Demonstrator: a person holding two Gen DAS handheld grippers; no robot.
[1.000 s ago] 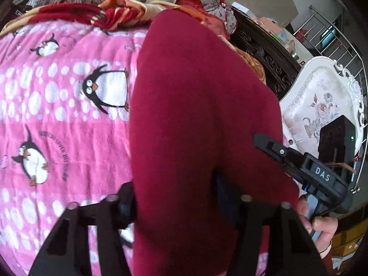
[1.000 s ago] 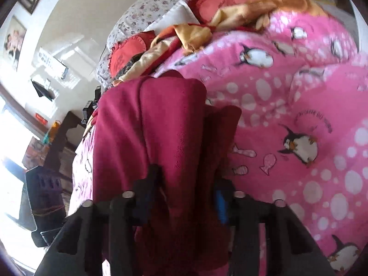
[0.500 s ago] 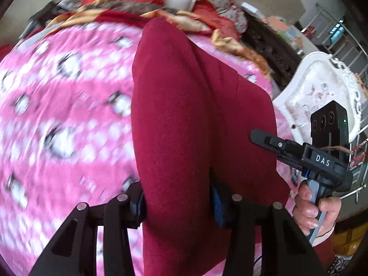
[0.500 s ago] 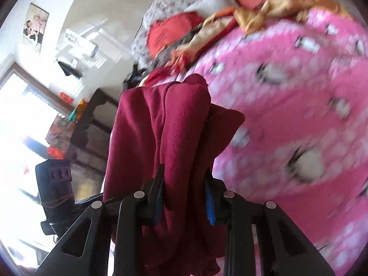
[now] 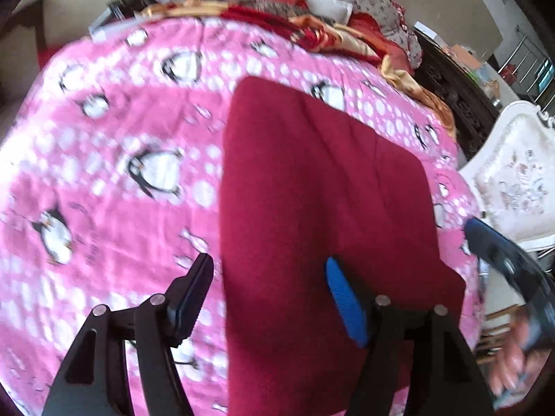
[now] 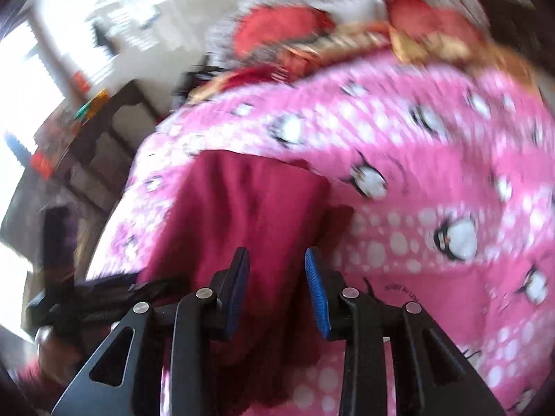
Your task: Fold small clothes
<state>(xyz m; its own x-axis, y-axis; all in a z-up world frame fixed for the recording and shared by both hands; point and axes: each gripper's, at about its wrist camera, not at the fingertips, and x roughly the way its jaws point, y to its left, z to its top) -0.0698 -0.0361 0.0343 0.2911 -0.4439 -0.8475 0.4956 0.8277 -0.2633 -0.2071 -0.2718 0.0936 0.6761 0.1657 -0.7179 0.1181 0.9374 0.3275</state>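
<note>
Seemingly mid-fold, the red garment [image 5: 312,190] lies on the bed [image 5: 104,173], left tool [image 5: 269,277] and right tool [image 6: 275,277] both opening, released

- One dark red garment [image 5: 312,190] is lying on one pink penguin blanket [image 5: 104,180].
- Two grippers are showing: left gripper [image 5: 267,294], right gripper [image 6: 277,287].
- One white chair [image 5: 513,180] is standing beside the bed.
</note>
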